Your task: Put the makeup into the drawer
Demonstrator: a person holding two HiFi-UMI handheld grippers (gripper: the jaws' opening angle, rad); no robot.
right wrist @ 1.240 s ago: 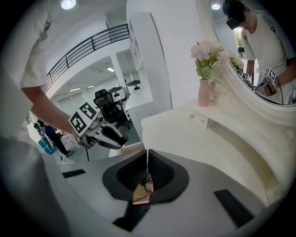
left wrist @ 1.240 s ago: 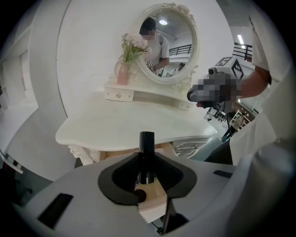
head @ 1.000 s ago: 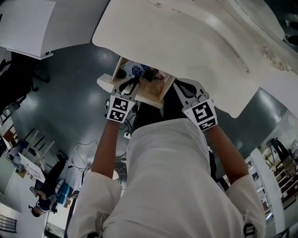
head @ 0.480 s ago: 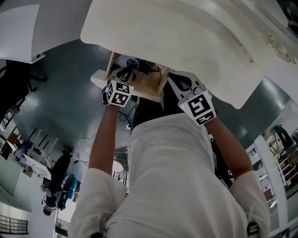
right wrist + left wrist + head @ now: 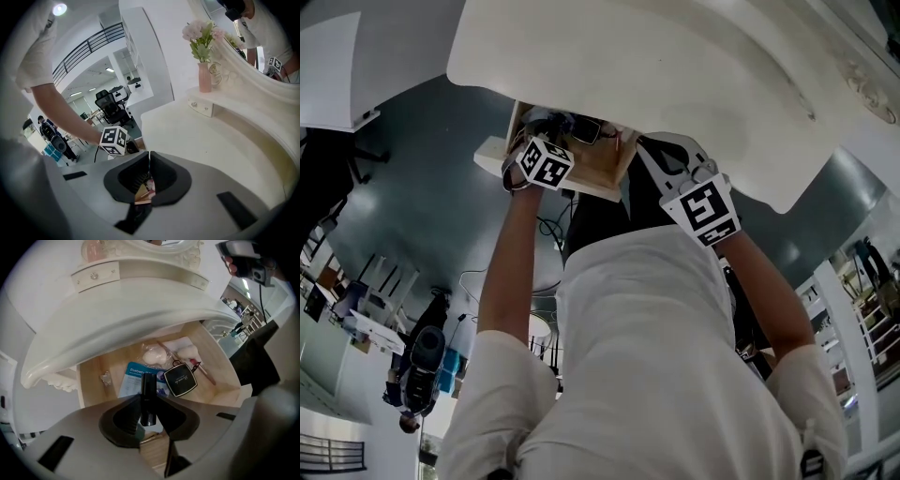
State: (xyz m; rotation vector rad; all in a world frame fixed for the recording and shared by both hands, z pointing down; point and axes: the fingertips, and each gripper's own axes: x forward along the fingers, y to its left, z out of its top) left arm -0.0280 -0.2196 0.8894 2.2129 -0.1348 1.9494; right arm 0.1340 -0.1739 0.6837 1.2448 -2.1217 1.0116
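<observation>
The wooden drawer (image 5: 91, 376) stands pulled out under the white dressing table (image 5: 675, 75). In it lie a blue packet (image 5: 133, 376), a black compact (image 5: 180, 379), a white puff (image 5: 153, 355) and a pink-tipped stick (image 5: 206, 372). My left gripper (image 5: 148, 401) points straight down over the drawer, shut on a black makeup tube (image 5: 148, 397) that stands above the blue packet. In the head view the left gripper (image 5: 546, 141) is at the drawer's (image 5: 591, 173) left part. My right gripper (image 5: 149, 161) hangs beside the drawer front with its jaws together and nothing in them.
On the tabletop (image 5: 211, 136) stand a pink vase with flowers (image 5: 204, 75) and a mirror frame. A small clip (image 5: 105, 378) lies at the drawer's left. People, chairs and desks fill the room behind. A cable lies on the grey floor (image 5: 422, 197).
My left gripper has sunk toward the drawer with the black tube and turned to point down. The right gripper has dropped slightly.
</observation>
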